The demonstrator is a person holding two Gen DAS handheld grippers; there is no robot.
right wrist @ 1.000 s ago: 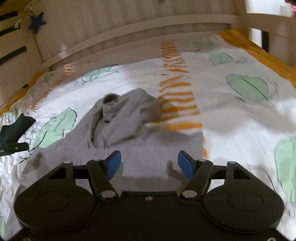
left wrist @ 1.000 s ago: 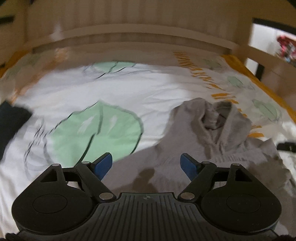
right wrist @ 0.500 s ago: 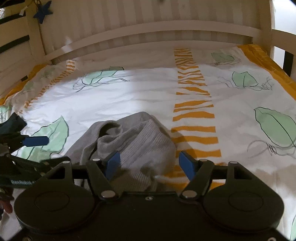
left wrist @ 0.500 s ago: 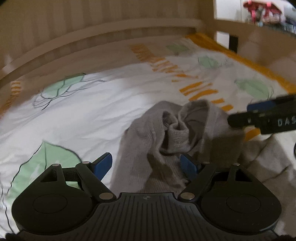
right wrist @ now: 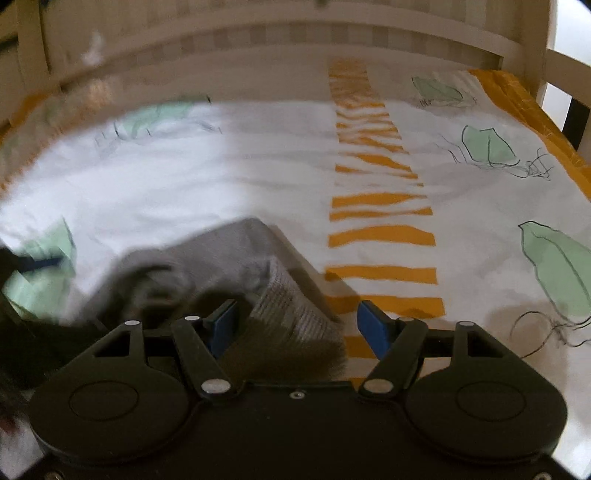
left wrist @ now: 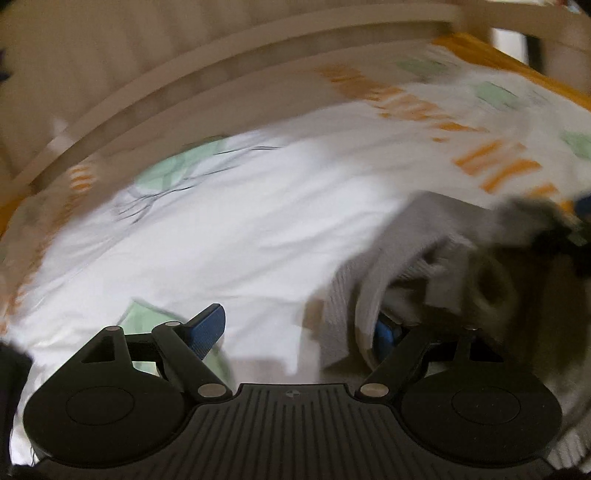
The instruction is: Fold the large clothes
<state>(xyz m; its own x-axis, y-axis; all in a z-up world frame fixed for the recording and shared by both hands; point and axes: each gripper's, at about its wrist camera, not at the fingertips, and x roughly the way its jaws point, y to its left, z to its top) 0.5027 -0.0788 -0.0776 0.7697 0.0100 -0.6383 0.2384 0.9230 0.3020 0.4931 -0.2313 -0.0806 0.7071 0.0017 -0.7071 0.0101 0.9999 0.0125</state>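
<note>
A grey knitted hooded sweater (left wrist: 436,258) lies crumpled on the bed sheet (left wrist: 258,221). My left gripper (left wrist: 295,328) is open at the sweater's left edge; its right fingertip (left wrist: 386,334) is partly under a fold of the knit, its left one over bare sheet. In the right wrist view the sweater (right wrist: 236,258) lies low and left. My right gripper (right wrist: 297,323) is open, with a ribbed fold of the sweater between its jaws. The right gripper shows blurred at the right edge of the left wrist view (left wrist: 554,229).
The sheet (right wrist: 406,177) is white with green leaves and orange stripes. A pale wooden bed rail (right wrist: 332,33) runs along the far side and the right side (right wrist: 554,62). Something dark (left wrist: 11,369) lies at the left edge.
Both grippers have moved forward and down onto the sweater. The left one has swung left along it; the knit now reaches between the right gripper's jaws. Both views are motion-blurred.
</note>
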